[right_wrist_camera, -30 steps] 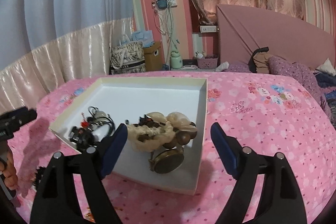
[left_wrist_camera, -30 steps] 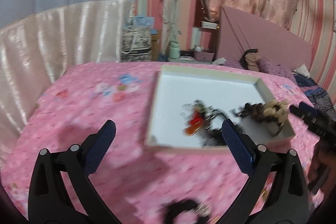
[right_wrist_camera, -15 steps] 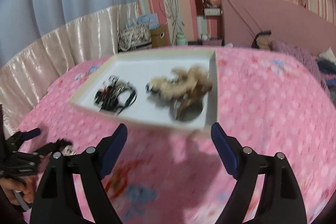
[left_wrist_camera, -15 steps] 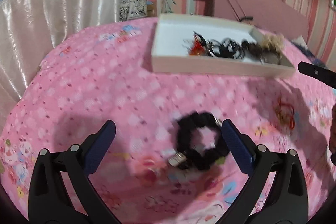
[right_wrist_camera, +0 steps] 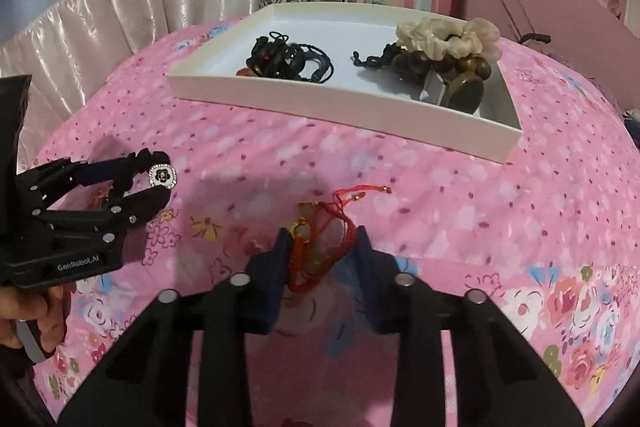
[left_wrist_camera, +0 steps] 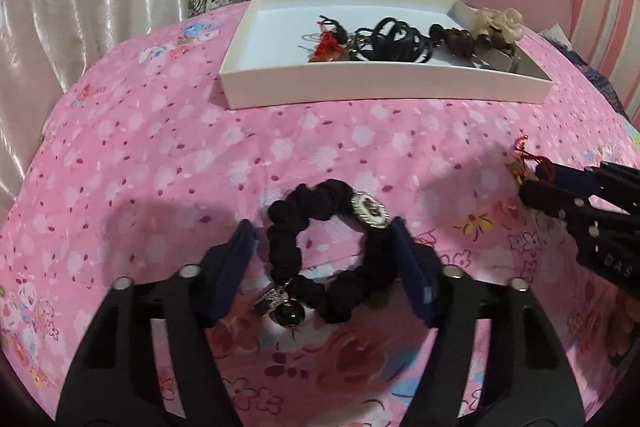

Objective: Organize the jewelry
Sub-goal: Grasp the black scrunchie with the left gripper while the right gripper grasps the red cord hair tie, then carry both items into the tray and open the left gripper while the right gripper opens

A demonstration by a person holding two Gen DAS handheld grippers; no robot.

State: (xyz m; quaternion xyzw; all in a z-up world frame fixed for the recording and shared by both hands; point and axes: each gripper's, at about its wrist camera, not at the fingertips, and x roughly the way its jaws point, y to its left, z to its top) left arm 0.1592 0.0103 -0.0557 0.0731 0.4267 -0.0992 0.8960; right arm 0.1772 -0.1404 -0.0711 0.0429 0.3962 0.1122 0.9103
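Though crumpled, black scrunchie (left_wrist_camera: 320,251), charm-studded.

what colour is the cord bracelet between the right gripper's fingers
Red, with small gold charms: the cord bracelet shows best in the right wrist view, between the right gripper fingers.

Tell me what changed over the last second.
Both grippers dropped from the white tray toward the pink bedspread. The left gripper narrowed around the black fabric scrunchie; the right gripper narrowed around the red cord bracelet. The tray's contents stayed put.
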